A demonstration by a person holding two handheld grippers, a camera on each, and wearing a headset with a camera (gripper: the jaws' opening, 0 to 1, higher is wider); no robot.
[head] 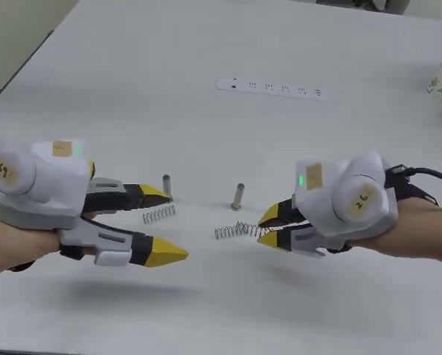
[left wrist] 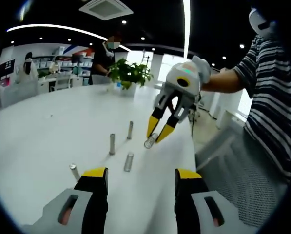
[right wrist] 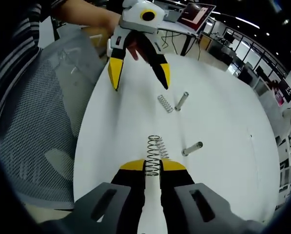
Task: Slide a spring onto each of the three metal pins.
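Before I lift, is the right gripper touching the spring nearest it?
Touching. The right gripper view shows the right gripper clamped on the near end of the spring.

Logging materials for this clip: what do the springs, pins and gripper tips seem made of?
The springs: thin bare steel-looking wire, shiny grey coils. The pins: metal by the look, dull silver with glints. The hand-held gripper fingertips: plastic or rubber, matte yellow; can't tell which.

- Held spring (head: 235, 231): thin steel coil, roughly level, one end pinched in the right gripper (head: 266, 228).
- Loose spring (head: 159, 214): short coil lying flat on the table, just before the left pin (head: 166, 185).
- Left pin and right pin (head: 238, 197): short grey metal cylinders, both upright and bare.
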